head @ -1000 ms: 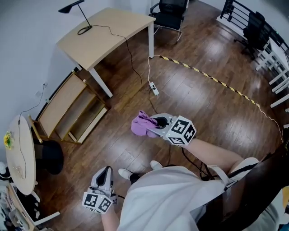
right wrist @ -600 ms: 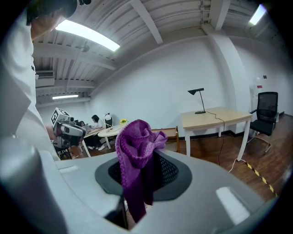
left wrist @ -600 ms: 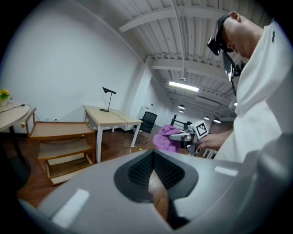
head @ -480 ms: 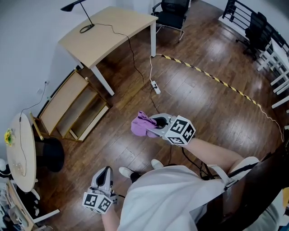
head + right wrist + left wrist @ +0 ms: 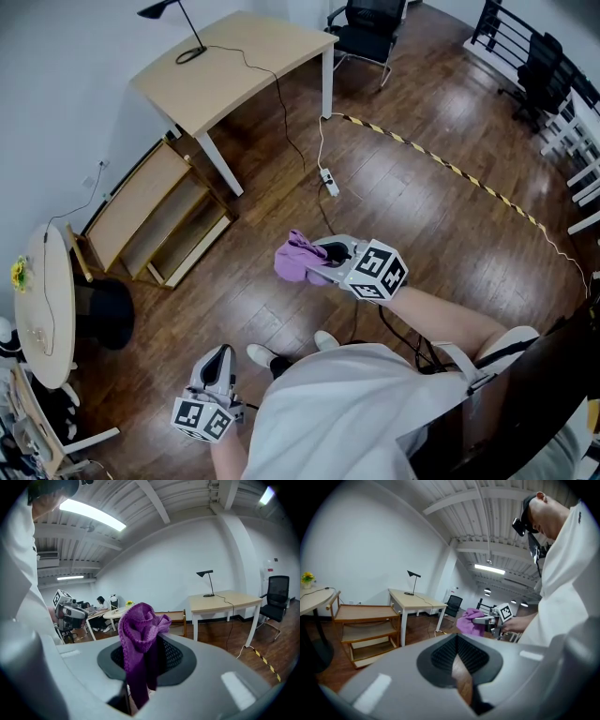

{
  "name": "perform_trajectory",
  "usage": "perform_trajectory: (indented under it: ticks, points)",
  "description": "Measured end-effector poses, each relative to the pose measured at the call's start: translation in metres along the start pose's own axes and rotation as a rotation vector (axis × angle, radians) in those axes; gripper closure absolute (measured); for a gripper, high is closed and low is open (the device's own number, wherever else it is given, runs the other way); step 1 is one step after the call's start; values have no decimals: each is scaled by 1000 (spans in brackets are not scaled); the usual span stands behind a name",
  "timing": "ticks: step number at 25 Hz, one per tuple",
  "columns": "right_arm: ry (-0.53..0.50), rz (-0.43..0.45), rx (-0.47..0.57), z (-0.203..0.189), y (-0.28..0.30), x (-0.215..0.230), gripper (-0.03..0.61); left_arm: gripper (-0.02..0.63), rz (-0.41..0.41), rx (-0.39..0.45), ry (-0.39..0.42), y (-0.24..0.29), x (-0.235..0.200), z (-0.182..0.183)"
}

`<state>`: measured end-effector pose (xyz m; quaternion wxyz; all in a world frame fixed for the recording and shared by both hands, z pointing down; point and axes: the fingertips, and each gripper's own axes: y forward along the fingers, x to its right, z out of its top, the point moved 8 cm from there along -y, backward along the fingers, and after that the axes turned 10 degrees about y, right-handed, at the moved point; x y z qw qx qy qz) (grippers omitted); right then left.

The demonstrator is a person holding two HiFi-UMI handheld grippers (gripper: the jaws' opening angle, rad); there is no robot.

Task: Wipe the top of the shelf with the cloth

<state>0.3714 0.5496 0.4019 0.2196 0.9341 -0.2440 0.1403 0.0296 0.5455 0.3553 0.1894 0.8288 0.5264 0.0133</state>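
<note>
Overhead, a person in a white top [image 5: 347, 412] stands on a wooden floor [image 5: 422, 216] with one tool in each hand.

Right tool [image 5: 321, 263]: held out in front of the body at mid-frame, its jaws clamped on a purple cloth [image 5: 298, 260]. In the right gripper view the cloth is bunched above the pads and a tail of it hangs down between them.

Left tool [image 5: 218, 356]: held low beside the person's left side, above the floor and near a white shoe [image 5: 261, 357]. The left gripper view shows its jaws drawn together, the pad tips meeting, with only a thin wedge of floor visible behind them and nothing held.

Shelf [image 5: 150, 220]: a low wooden unit with open tiers, standing at the wall edge of the floor, just beside the leg of the bench [image 5: 234, 66]. Its top board is bare, and it lies well apart from the cloth, to the left of the right tool.

The bench carries a black lamp [image 5: 178, 23] near its far corner; the lamp's cable runs across the top and down to a power strip [image 5: 331, 183] on the floor.
</note>
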Motion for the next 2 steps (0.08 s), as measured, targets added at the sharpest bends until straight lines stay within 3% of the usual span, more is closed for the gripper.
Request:
perform_trajectory:
  ticks: [2]
  points:
    - [-4, 7, -2, -4, -10, 0, 483, 597, 5, 0, 2, -1, 13, -2]
